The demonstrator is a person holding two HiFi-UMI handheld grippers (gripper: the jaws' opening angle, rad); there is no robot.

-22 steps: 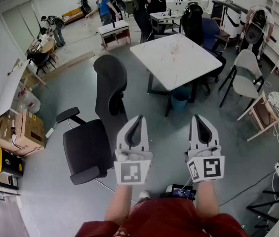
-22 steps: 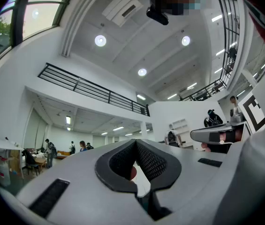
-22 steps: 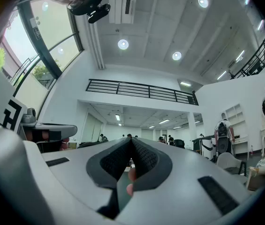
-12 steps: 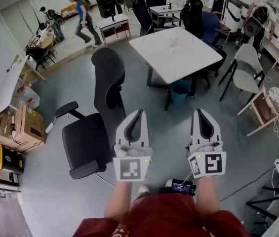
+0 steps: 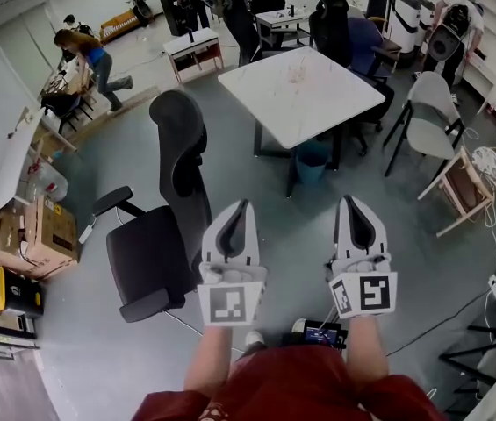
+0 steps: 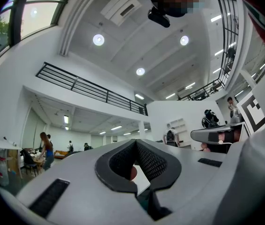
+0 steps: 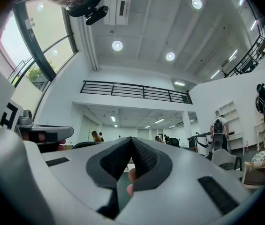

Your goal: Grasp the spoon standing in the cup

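Observation:
No cup or spoon can be made out in any view. In the head view my left gripper (image 5: 244, 209) and my right gripper (image 5: 351, 203) are held side by side over the grey floor, pointing forward toward a white table (image 5: 318, 103). Both have their jaws closed tip to tip with nothing between them. Small items lie on the table's far part, too small to identify. In the left gripper view the left gripper (image 6: 134, 142) is shut and angled up toward the ceiling. The right gripper (image 7: 131, 139) in the right gripper view is likewise shut and tilted upward.
A black office chair (image 5: 173, 217) stands just ahead to the left. Under the table sits a blue bin (image 5: 311, 160). Grey chairs (image 5: 432, 125) and a wooden chair (image 5: 463, 191) stand at the right, cardboard boxes (image 5: 32, 235) at the left. Several people move about at the far desks.
The head view has shifted a little, so the table and chair sit slightly further left. A person in blue has walked to the far left. Both grippers keep their pose.

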